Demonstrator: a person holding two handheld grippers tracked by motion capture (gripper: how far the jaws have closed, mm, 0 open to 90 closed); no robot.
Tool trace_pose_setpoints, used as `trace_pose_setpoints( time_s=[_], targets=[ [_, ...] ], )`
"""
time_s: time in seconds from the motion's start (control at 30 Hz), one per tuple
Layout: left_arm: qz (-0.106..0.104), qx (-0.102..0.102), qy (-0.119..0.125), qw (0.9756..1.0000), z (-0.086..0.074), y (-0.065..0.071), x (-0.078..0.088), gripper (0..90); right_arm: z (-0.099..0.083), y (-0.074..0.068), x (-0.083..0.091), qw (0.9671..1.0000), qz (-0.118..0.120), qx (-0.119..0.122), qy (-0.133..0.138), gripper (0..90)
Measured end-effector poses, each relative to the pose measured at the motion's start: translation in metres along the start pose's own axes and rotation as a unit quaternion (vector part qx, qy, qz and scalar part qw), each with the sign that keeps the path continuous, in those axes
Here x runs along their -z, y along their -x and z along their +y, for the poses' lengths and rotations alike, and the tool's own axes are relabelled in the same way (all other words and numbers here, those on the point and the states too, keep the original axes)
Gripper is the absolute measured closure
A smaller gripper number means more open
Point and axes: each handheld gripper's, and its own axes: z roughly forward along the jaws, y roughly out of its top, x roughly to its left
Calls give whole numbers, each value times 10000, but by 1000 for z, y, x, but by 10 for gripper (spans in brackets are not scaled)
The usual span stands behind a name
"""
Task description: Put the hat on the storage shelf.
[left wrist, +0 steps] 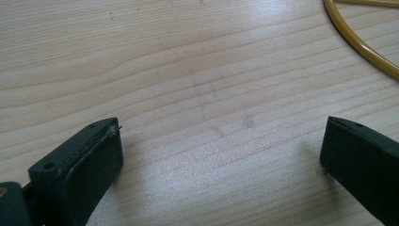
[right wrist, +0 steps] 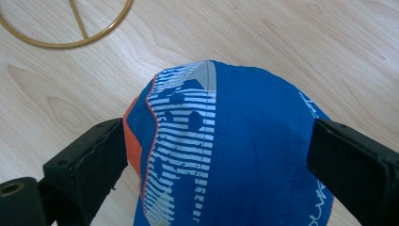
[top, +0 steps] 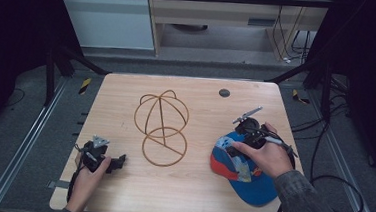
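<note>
A blue cap [top: 247, 184] with an orange side panel and white stripes lies on the right of the wooden table [top: 189, 199]. My right gripper [top: 234, 145] hangs over its crown. In the right gripper view that gripper [right wrist: 216, 125] is open, one jaw on each side of the cap [right wrist: 249, 160], and I cannot tell whether they touch the cloth. A gold wire frame [top: 160, 126], a dome over a flat ring, stands mid-table. My left gripper [top: 120, 160] rests low at the front left, open [left wrist: 222, 125] over bare wood, with a stretch of the wire frame [left wrist: 360, 44] beyond it.
A small dark round disc [top: 224, 93] sits near the table's far edge. The gold ring [right wrist: 66, 42] of the wire frame lies just past the cap. Black frame posts and cables surround the table. Bare wood stretches between the left gripper and the wire frame.
</note>
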Motion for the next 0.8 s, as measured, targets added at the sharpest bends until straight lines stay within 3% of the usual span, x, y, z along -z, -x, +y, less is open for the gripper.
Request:
trace_pose_setpoints(
  time_s=[0.8],
  targets=[
    [-35, -32, -12, 10000, 0, 1, 0, 0, -2, 9, -8, 9997, 67, -152, -177, 58]
  ],
)
